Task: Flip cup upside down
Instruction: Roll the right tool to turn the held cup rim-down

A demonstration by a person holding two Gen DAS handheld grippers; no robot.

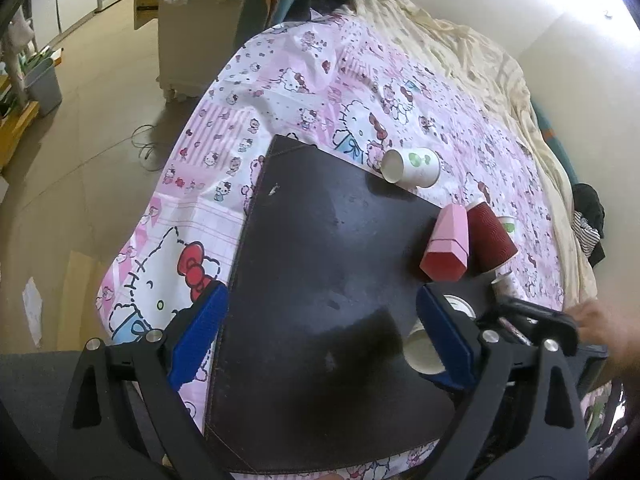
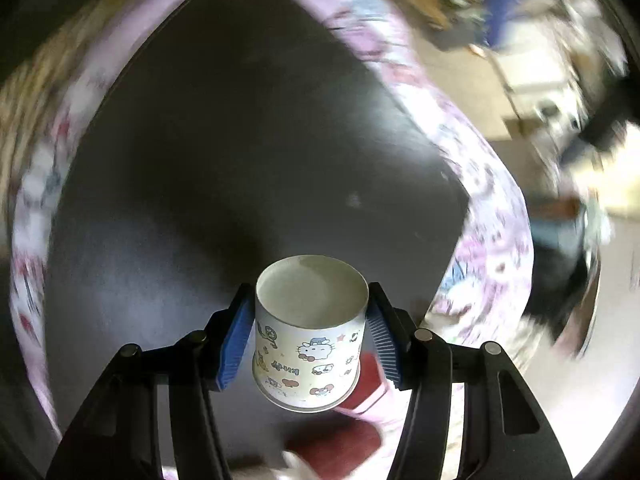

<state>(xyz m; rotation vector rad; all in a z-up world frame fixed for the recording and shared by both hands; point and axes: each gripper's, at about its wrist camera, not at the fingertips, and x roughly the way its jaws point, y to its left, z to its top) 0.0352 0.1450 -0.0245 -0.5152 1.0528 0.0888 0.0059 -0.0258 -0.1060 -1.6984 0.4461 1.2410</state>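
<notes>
The cup [image 2: 310, 332], a white paper one printed with cartoon cats, sits between the blue pads of the right tool [image 2: 310, 334], which is closed onto its side walls; in the right wrist view its closed base faces away from the camera, out over the dark mat [image 2: 224, 152], and its rim points back toward the wrist, so its long axis runs along the fingers rather than across them; whether it is already clear of the mat or only just above it cannot be told, since the surroundings are smeared by motion. The left tool [image 1: 320, 334] hangs wide open over the near part of the mat and holds nothing; the right tool is plainly the one doing the work. Beyond the mat's far corner a second white cup [image 1: 410, 167] lies on its side on the pink counter cover [image 1: 304, 92]; at the mat's right edge stand a pink-and-red carton [image 1: 446, 246] and a ribbed red cup [image 1: 490, 240]. Judged from this, the turn is partly made, and what remains is rotating the wrist until the rim faces the mat squarely.
</notes>
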